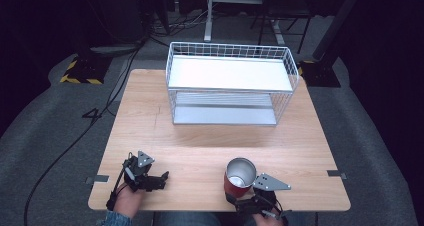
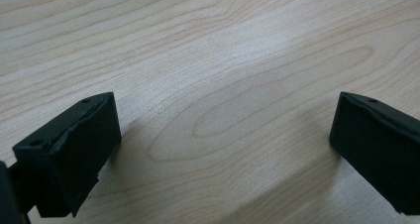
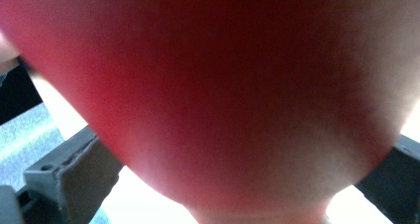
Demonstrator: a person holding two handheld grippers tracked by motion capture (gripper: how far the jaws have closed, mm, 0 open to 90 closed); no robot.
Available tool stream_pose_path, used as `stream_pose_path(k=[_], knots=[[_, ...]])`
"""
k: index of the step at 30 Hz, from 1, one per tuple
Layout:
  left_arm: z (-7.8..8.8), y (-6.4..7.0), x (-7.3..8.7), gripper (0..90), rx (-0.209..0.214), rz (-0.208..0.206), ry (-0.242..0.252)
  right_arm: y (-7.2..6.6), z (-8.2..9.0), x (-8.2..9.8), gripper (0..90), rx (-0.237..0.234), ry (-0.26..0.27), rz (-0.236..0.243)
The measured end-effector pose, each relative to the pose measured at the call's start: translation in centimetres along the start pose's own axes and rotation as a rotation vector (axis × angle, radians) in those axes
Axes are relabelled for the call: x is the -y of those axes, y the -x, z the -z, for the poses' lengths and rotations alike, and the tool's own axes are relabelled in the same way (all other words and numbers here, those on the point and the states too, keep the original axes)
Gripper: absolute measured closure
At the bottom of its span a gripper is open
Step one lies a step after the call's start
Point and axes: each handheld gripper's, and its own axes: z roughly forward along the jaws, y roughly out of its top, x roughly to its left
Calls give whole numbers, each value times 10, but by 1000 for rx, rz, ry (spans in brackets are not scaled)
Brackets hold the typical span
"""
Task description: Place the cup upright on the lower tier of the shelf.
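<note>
A red cup point(image 1: 239, 180) with a shiny metal inside stands upright near the table's front edge, right of centre. My right gripper point(image 1: 239, 200) is shut on its lower part from the near side. In the right gripper view the red cup point(image 3: 233, 85) is pressed close, with a jaw against each side of its base and my right gripper point(image 3: 237, 189) closed around it. My left gripper point(image 1: 160, 179) rests low at the front left, pointing right, open with nothing in it. In the left gripper view my left gripper point(image 2: 225, 149) has its jaws wide apart over bare wood.
A white wire rack point(image 1: 230, 50) with an upper and a lower shelf stands at the back middle of the wooden table point(image 1: 200, 146). Cables and stand legs lie on the grey floor beyond the table. Bare wood stretches between the rack and both grippers.
</note>
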Motion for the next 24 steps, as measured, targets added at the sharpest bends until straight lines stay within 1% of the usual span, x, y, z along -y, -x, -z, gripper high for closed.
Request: stream_pose_path(k=[3, 6, 11, 12, 18, 19, 24], knots=[[0, 0, 0, 0, 0, 0, 0, -1, -1, 0, 48, 24, 3, 3], [0, 0, 0, 0, -1, -2, -1, -3, -3, 0, 76, 49, -6, 24], [0, 0, 0, 1, -1, -5, -1, -3, -3, 0, 108, 57, -9, 29], [0, 0, 0, 1, -1, -6, -2, -2, -3, 0, 129, 61, -7, 30], [0, 0, 0, 1, 0, -6, -1, -5, -4, 1, 143, 84, 2, 43], [0, 0, 0, 1, -1, -5, -1, -6, -4, 2, 151, 96, 10, 60], [0, 0, 0, 1, 0, -4, 0, -10, -2, 3, 165, 124, 21, 95]])
